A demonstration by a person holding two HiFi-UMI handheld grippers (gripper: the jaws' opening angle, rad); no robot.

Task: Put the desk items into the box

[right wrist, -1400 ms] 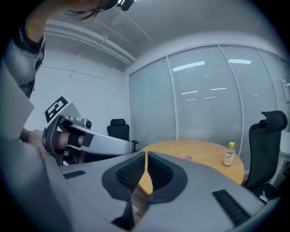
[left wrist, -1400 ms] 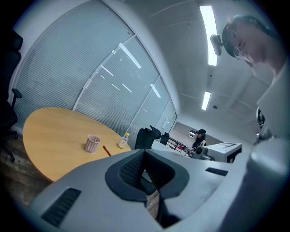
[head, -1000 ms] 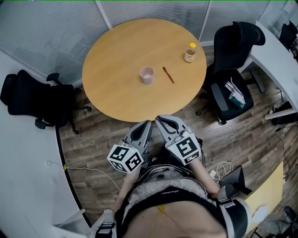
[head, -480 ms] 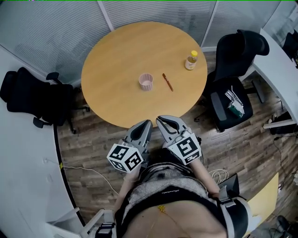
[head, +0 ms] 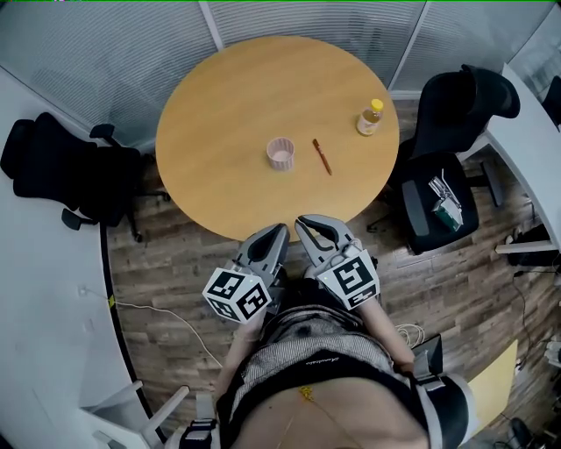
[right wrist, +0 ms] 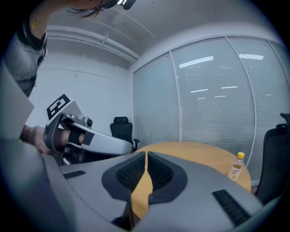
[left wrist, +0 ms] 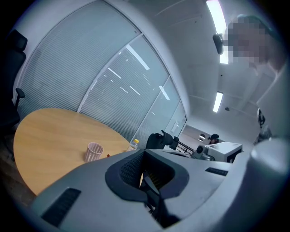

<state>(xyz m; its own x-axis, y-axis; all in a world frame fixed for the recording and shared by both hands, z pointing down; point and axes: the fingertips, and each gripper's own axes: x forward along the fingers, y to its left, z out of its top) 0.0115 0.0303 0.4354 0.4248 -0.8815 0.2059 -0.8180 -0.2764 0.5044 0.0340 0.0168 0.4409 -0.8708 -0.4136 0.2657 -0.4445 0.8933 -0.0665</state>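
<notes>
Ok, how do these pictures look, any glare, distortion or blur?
Head view: sharp and evenly lit, with wide-angle bowing of the glass wall behind the round table. Left gripper view: heavy fisheye, dark corners, ceiling lights glaring and mirrored as streaks in the glass, a mosaic patch top right. Right gripper view: same fisheye, light streaks on the glass, no motion blur.

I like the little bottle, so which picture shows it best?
The right gripper view: the bottle stands whole, side-on. The head view shows the bottle small from above; the left gripper view only its top.
</notes>
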